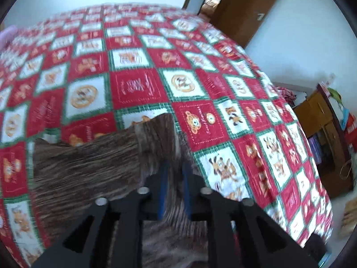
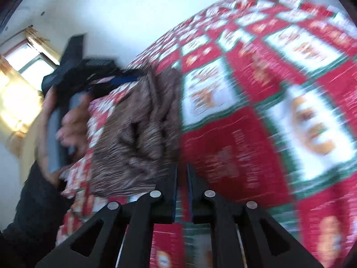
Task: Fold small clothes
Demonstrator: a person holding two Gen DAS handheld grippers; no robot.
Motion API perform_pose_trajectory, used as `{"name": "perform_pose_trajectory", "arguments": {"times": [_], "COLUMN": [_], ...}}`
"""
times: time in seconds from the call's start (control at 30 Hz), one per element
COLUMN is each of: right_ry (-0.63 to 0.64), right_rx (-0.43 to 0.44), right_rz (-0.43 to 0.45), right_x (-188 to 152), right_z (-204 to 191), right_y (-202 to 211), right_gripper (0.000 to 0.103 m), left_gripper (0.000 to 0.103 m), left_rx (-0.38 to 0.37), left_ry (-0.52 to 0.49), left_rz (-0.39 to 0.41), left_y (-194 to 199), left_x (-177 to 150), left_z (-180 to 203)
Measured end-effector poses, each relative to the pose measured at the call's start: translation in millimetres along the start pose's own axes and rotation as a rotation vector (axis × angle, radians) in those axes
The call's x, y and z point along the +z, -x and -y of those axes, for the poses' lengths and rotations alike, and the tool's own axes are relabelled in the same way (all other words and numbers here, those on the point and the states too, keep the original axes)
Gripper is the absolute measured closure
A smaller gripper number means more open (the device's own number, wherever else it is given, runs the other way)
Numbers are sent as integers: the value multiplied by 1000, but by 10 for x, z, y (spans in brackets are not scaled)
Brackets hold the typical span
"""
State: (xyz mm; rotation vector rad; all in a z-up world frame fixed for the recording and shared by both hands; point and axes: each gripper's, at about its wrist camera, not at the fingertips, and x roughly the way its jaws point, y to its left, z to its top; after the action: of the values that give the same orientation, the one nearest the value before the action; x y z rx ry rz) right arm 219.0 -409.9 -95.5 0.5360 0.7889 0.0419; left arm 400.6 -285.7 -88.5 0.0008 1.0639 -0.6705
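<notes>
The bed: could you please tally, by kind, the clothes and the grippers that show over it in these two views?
Brown striped garment: 1
Grippers: 2, namely the left gripper and the right gripper
Patchwork bedspread beneath them: 1
Total: 4

Crumpled brown striped knit garment point(image 2: 138, 131) on red, white and green patchwork bedspread point(image 2: 256, 116); right gripper point(image 2: 182, 178) slightly parted over bedspread, garment's edge beside it; left hand point(image 2: 67, 125) beyond.
</notes>
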Motion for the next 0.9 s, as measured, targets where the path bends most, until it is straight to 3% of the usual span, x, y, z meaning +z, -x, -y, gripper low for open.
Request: {"name": "perform_pose_trajectory", "arguments": {"times": [0.03, 0.07, 0.1, 0.17, 0.23, 0.3, 0.33, 0.37, 0.4, 0.5, 0.7, 0.9], "right_ry": [25, 59, 108, 256, 363, 400, 399, 385, 354, 274, 119, 175], "right_rx": [-11, -21, -12, 34, 19, 3, -7, -20, -23, 36, 22, -52], "right_rz": [24, 60, 105, 106, 76, 23, -4, -47, -76, -87, -110, -72], "right_x": [20, 33, 41, 50, 45, 60, 47, 55, 50, -26, -71, -11], "right_z": [-53, -141, -271, -610, -873, -984, -970, -920, -859, -681, -247, -398], "right_y": [40, 85, 130, 88, -59, -286, -379, -477, -527, -380, -362, -166], "right_gripper": [55, 30, 26, 26, 27, 32, 56, 92, 100, 100, 101, 101], "left_gripper": [71, 55, 39, 26, 24, 23, 22, 22, 22, 22, 14, 11], "left_rx": [1, 17, 31, 75, 161, 190, 199, 203, 204, 226, 224, 188], "left_ry": [-13, -29, -39, -65, -87, -83, -73, -62, -46, -26, -26, -26], "left_rz": [26, 69, 108, 185, 214, 201, 185, 172, 157, 119, 155, 216], "left_y": [106, 276, 372, 561, 647, 603, 578, 543, 506, 426, 393, 595], "left_x": [-47, -141, -185, -328, -490, -604, -679, -731, -805, -1019, -1273, -1329], "left_z": [-35, -88, -129, -236, -363, -475, -547, -602, -671, -796, -856, -821]}}
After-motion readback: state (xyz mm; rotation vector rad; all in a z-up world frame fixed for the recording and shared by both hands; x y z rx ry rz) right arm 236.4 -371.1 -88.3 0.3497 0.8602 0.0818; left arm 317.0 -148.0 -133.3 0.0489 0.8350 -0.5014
